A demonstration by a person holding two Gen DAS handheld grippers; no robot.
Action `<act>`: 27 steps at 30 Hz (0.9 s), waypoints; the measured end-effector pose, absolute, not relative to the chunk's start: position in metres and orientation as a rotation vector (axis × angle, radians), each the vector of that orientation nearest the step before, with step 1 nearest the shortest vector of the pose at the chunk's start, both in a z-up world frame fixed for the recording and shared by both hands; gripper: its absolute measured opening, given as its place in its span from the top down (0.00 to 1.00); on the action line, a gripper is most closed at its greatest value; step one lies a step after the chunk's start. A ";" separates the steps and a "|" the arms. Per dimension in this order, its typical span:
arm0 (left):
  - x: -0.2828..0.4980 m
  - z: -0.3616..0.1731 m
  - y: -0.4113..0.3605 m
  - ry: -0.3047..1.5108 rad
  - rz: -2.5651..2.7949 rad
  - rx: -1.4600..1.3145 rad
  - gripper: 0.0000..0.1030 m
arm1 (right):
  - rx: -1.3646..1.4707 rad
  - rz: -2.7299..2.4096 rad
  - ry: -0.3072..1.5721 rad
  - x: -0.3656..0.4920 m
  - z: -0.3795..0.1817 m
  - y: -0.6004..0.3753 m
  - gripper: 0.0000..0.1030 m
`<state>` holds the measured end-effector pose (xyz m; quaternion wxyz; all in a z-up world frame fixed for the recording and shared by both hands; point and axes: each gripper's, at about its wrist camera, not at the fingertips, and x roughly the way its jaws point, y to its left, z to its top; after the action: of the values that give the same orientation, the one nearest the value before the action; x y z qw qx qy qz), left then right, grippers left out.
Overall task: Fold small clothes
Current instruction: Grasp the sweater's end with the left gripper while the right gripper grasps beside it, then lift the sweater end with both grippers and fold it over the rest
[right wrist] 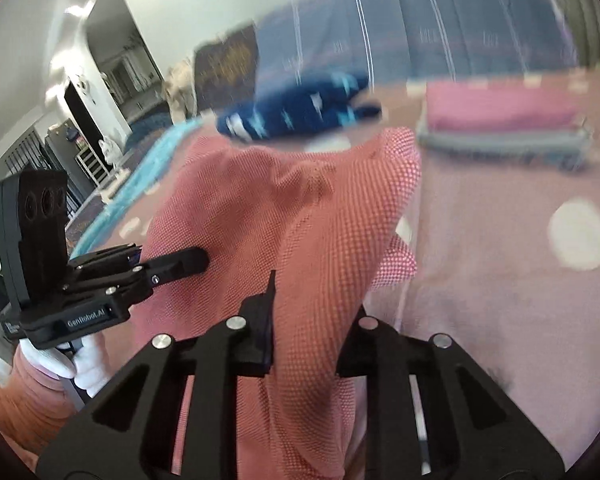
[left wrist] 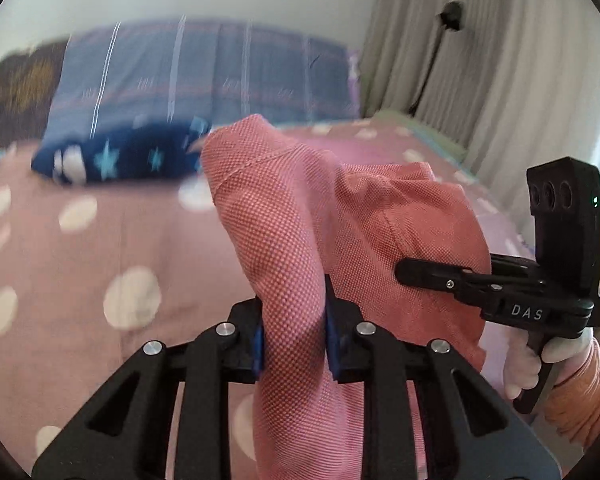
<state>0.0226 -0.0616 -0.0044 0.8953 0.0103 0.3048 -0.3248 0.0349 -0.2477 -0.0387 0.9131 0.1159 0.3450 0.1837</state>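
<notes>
the left gripper (left wrist: 294, 332), black with blue pads, is clamped on a bunched fold of the salmon-pink woven cotton garment (left wrist: 300, 216), which rises between its jaws toward 12 o'clock. the right gripper (right wrist: 312, 328) pinches another fold of the same cloth (right wrist: 284, 216), lifted clear of the mauve bedspread with white polka dots (left wrist: 100, 248). from the left camera the right tool shows at 3 o'clock, its tip against the fabric, held by a white-gloved hand (left wrist: 540, 360). at 11 o'clock lies a dark blue star-printed garment (left wrist: 112, 158); beyond it, a blue striped pillow (left wrist: 204, 72).
</notes>
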 end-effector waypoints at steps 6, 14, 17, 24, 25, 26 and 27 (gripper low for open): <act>-0.036 0.048 -0.104 0.472 -0.803 0.101 0.77 | 0.210 0.316 0.508 -0.043 0.018 -0.279 0.80; -0.060 0.082 -0.214 0.416 -1.030 0.197 0.77 | 0.226 0.090 0.354 -0.130 0.057 -0.359 0.80; -0.062 0.087 -0.269 0.427 -1.113 0.220 0.77 | 0.243 0.003 0.329 -0.152 0.063 -0.391 0.80; -0.061 0.086 -0.371 0.461 -1.217 0.261 0.77 | 0.262 -0.198 0.306 -0.179 0.066 -0.475 0.80; -0.060 0.085 -0.385 0.473 -1.230 0.263 0.77 | 0.271 -0.219 0.308 -0.180 0.066 -0.485 0.80; -0.056 0.084 -0.396 0.480 -1.237 0.265 0.77 | 0.287 -0.243 0.310 -0.181 0.065 -0.499 0.80; -0.055 0.083 -0.410 0.487 -1.247 0.272 0.77 | 0.297 -0.260 0.312 -0.184 0.065 -0.507 0.80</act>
<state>-0.0546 -0.4096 0.0828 0.7758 0.1257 0.2248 -0.5760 -0.1844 -0.5070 0.0649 0.9685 0.1471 0.1543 -0.1286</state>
